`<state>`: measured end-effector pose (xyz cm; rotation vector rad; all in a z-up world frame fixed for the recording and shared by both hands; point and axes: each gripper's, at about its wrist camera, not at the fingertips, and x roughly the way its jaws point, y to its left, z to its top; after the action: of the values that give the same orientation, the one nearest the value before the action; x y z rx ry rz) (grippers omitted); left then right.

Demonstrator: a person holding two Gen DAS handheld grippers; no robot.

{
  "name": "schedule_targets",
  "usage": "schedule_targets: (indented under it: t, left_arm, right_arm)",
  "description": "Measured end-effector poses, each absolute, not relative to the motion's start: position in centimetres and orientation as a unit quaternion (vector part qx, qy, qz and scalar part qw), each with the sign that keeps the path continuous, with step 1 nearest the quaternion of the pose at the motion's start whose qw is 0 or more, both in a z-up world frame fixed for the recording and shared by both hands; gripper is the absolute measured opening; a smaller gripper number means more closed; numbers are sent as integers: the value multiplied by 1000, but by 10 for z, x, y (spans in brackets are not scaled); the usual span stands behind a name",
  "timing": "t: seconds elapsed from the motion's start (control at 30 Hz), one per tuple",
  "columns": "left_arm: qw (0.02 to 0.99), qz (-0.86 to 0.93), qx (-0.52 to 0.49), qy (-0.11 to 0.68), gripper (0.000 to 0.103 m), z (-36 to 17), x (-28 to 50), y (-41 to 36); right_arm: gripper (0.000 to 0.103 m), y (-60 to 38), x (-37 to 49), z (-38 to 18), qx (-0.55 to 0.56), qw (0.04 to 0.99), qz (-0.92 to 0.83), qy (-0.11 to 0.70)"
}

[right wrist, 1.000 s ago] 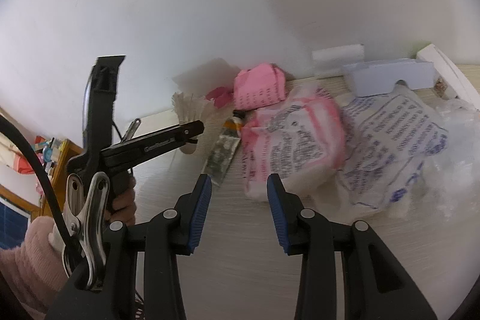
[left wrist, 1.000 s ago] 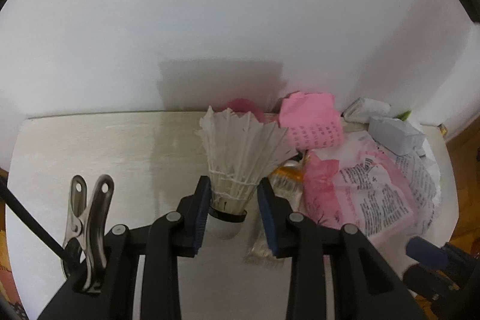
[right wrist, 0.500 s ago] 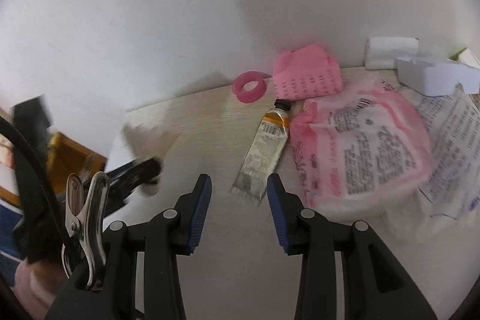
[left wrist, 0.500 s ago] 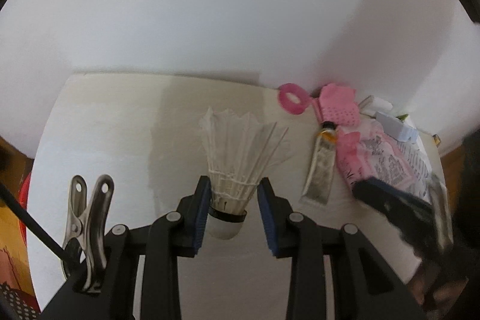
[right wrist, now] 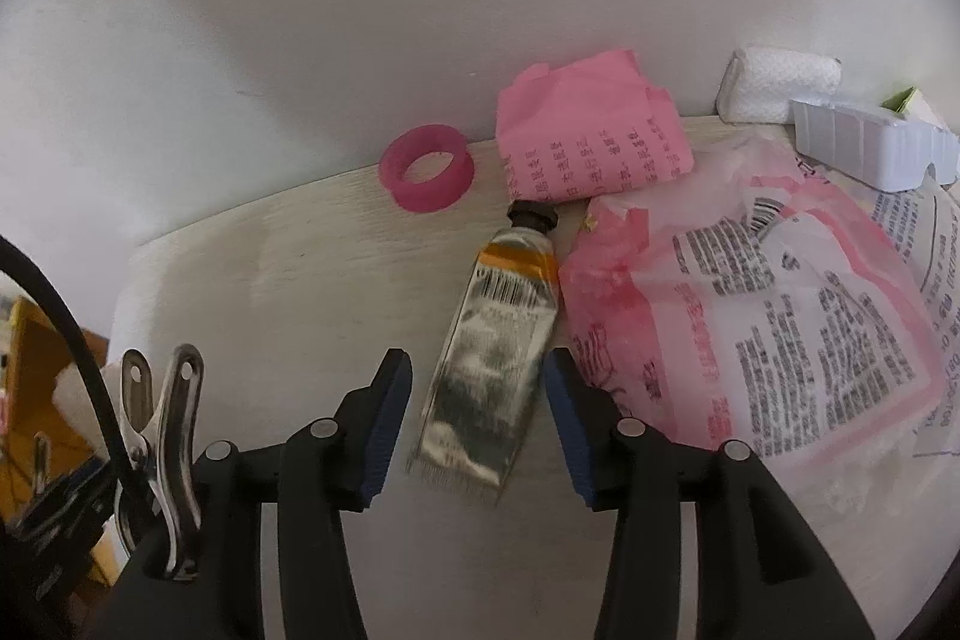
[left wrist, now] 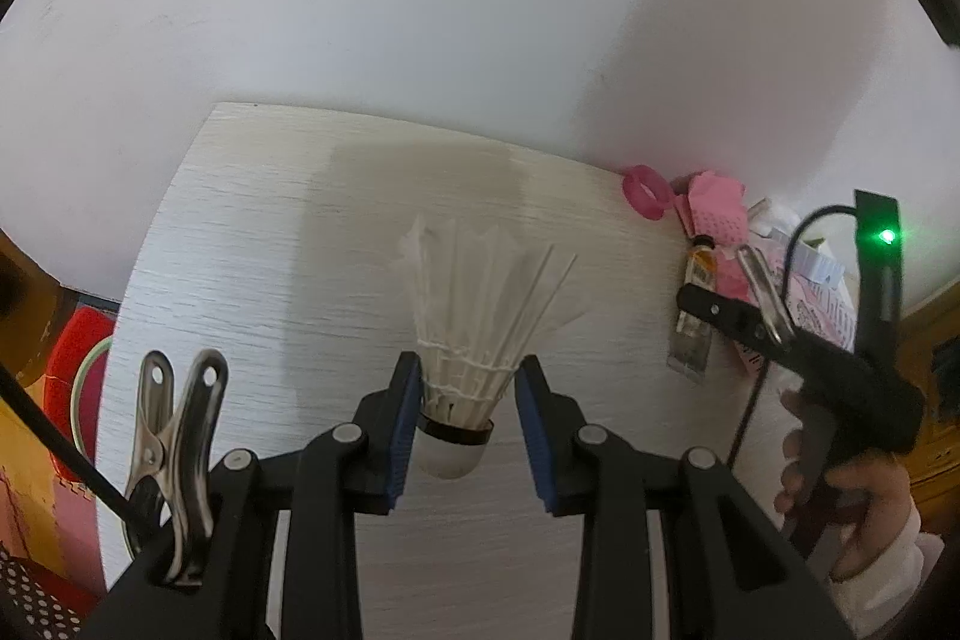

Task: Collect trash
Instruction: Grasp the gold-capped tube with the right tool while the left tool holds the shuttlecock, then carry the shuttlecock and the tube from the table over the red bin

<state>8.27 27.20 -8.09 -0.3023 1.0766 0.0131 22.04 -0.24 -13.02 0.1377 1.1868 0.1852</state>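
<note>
Between left gripper (left wrist: 463, 421) pads, feathered shuttlecock (left wrist: 474, 316) clamped, cork base partly hidden. Right gripper (right wrist: 478, 421) jaws opening astride crinkled metal tube (right wrist: 495, 346), untouched; cap tucked under pink paper (right wrist: 591, 136).

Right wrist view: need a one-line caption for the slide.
Right gripper, jaws opening, straddles a squeezed metal tube on the table, beside a pink ring and pink wrappers.
</note>
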Motion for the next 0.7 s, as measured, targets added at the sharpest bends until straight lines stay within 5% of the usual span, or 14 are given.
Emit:
schedule_targets:
  t: [0.4,0.47,0.7]
  left_arm:
    - [842,-2,-142,520,33,-95,88,275]
    - [841,0,-138,524,33,-98,89,274]
    - [837,2,-133,531,33,-106,94,272]
  right_arm:
    - [50,25,251,-145,33,841,40,539]
    - [42,27,253,-146,33,843,31,536]
    - [40,23,252,-150,51,844,32,533]
